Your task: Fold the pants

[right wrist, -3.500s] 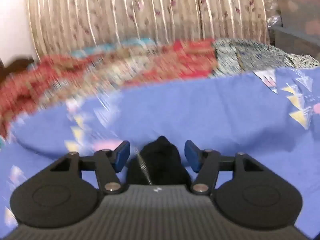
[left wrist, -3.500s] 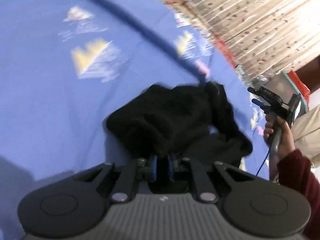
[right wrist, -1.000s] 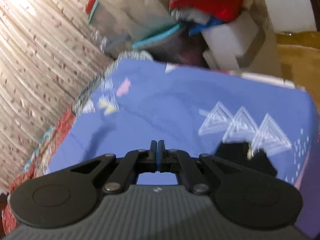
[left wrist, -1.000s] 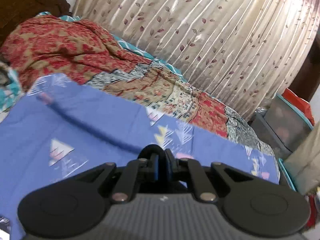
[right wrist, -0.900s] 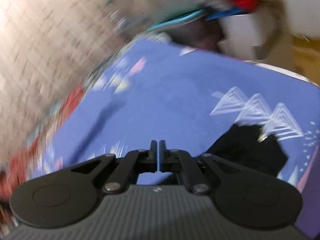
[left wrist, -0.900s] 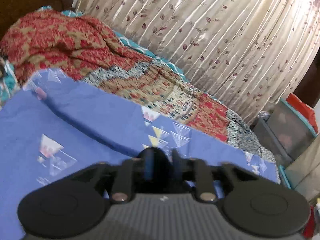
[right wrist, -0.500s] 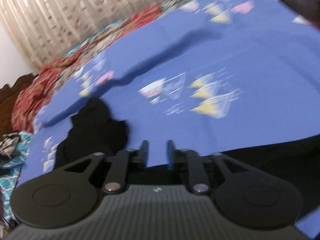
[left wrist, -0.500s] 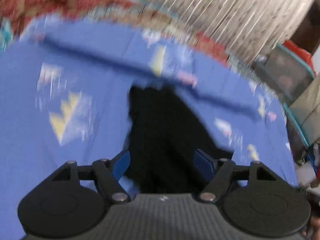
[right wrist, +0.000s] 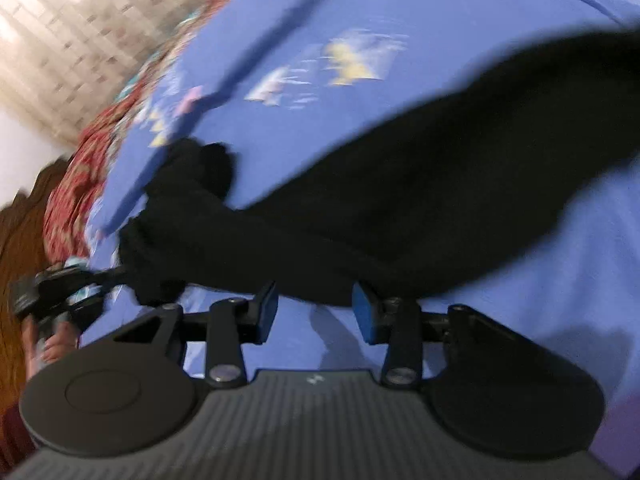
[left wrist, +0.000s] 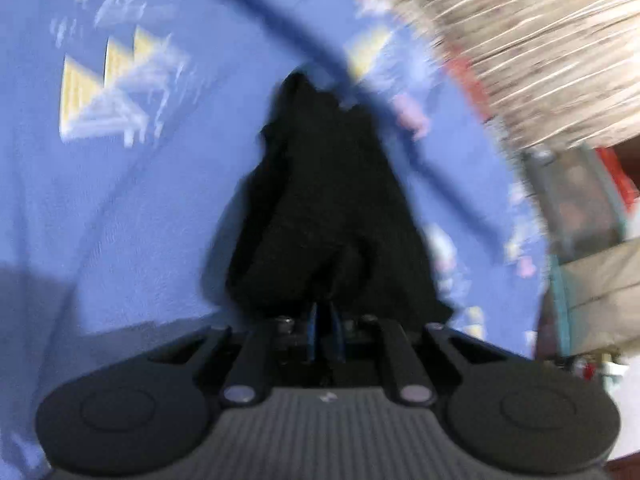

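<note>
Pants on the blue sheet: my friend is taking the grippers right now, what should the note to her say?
Left gripper: shut on the pants, pinching the near edge.
Right gripper: open, holding nothing, just short of the pants' near edge.
Pants: black, spread but bunched on the sheet, one end toward the left gripper.
Done: one edge gripped. No neat fold visible; the pictures are blurry.
Left: grab with the right gripper, straighten, fold.

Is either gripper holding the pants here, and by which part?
The left gripper pinches the black pants at their near edge. The right gripper is open, holding nothing.
</note>
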